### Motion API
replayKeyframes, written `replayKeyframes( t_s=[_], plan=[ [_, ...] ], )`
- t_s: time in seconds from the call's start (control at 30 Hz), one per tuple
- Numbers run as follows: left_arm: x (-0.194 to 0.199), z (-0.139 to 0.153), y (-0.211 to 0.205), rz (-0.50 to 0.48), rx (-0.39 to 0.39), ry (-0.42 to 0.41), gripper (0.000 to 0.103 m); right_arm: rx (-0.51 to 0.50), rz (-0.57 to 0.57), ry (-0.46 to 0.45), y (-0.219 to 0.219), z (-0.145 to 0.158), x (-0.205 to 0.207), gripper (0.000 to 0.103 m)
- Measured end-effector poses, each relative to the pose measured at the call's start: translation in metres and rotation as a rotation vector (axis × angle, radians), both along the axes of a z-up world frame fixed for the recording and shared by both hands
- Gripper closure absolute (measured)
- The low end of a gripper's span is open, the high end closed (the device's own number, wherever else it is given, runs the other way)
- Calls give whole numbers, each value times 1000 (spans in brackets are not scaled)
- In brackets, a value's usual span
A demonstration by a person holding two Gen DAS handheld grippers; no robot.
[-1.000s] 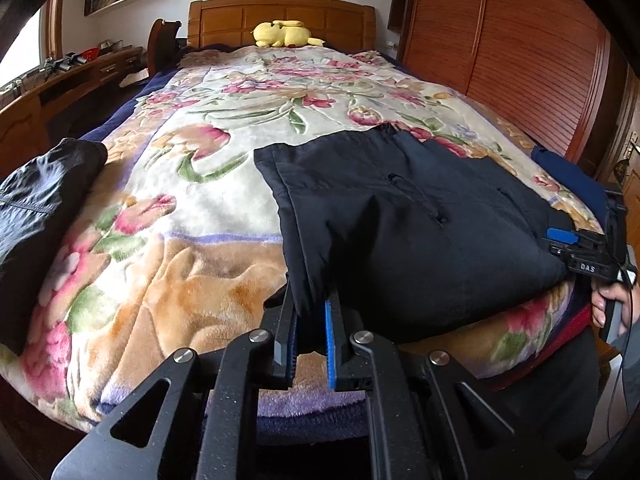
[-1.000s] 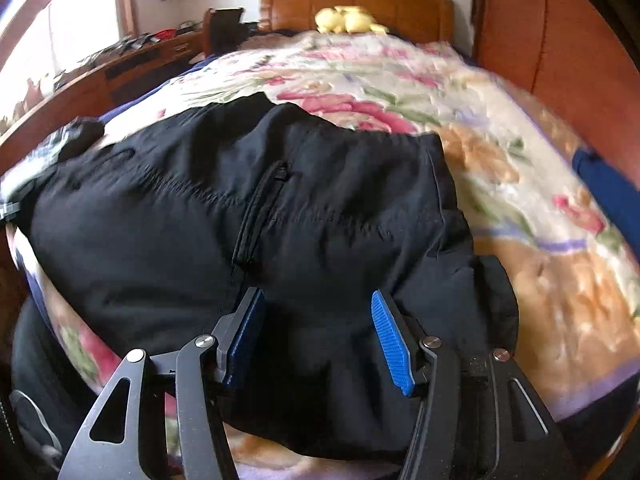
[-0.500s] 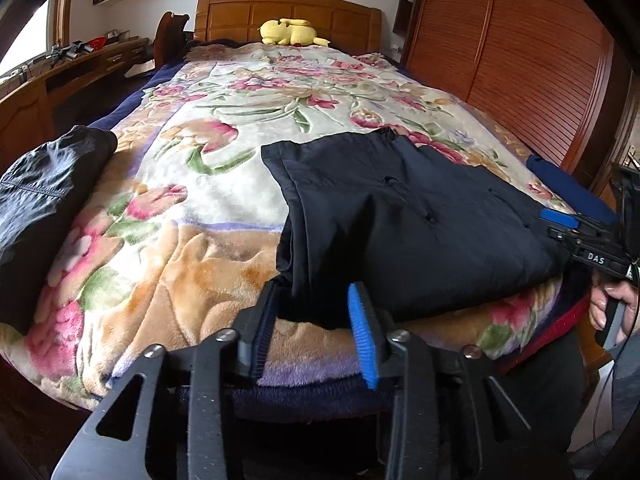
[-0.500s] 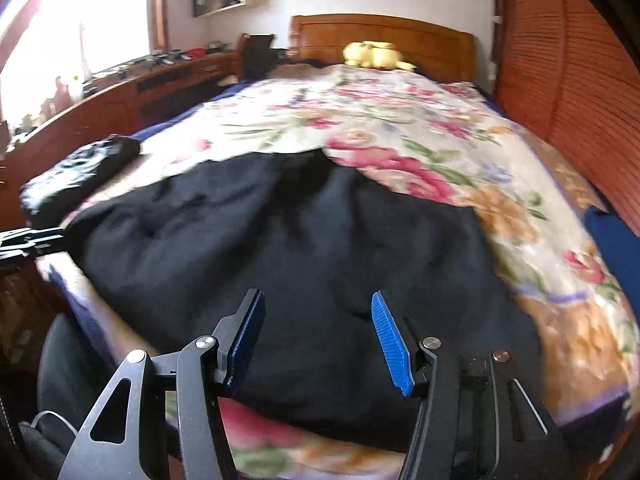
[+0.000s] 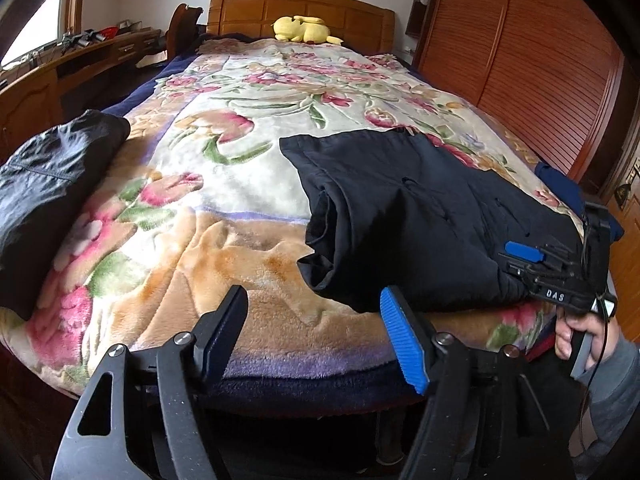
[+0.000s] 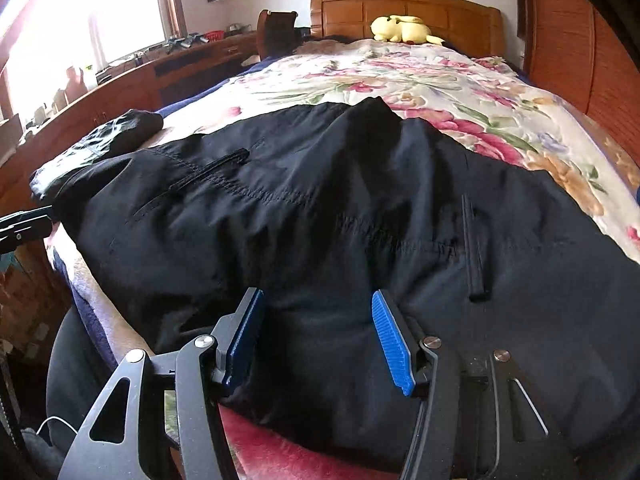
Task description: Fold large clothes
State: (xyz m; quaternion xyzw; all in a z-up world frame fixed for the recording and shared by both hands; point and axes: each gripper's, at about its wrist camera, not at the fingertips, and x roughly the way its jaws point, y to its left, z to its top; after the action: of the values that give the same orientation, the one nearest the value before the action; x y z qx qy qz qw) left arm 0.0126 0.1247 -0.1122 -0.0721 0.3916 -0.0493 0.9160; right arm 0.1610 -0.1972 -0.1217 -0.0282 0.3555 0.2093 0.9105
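Right gripper (image 6: pixel 318 336) agape, seemingly above black garment (image 6: pixel 340 208)

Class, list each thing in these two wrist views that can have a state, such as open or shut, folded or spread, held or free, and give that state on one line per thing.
left gripper: open, holding nothing
right gripper: open, over the garment, gripping nothing
black garment: folded, lying free at the bed's near edge
dark clothing: bunched in a heap on the bed's left side
floral blanket: spread over the bed
yellow plush toy: lying by the headboard
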Motion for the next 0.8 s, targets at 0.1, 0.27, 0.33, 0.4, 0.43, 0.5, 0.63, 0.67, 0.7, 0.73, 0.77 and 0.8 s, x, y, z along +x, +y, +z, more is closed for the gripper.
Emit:
replayKeyframes(
  t_s=[0.1,0.27,0.33,0.4,0.43,0.5,0.63,0.67,0.7,0.73,0.77,0.8],
  plan=[
    [8,-5,1,8,-25,11,33,-18,-1,-11,-1,-3,0,45],
    [23,-14,4,32,-87,27,33,-15,-1,-19,6,0,-6,45],
    [28,-17,5,33,-107,31,38,-15,-1,-23,8,2,-12,45],
    [31,-18,3,15,-122,35,51,-15,-1,-25,8,2,-13,45],
    [32,-17,1,-2,-128,35,62,-14,-1,-26,8,2,-13,45],
    [33,-13,-7,-28,-104,25,75,-12,-1,-28,8,1,-13,45],
    [37,8,-23,-60,-56,-10,92,-11,2,-23,6,3,-14,45],
    [38,15,-28,-64,-42,-26,93,-8,4,-15,4,5,-15,45],
    [40,24,-34,-70,-25,-46,93,-3,5,-5,1,8,-16,45],
    [42,34,-41,-77,-10,-68,94,1,5,1,-2,10,-17,45],
    [45,45,-49,-86,0,-89,94,5,0,2,-7,14,-19,45],
    [48,52,-54,-95,4,-102,94,6,-8,0,-12,16,-22,45]
  ],
)
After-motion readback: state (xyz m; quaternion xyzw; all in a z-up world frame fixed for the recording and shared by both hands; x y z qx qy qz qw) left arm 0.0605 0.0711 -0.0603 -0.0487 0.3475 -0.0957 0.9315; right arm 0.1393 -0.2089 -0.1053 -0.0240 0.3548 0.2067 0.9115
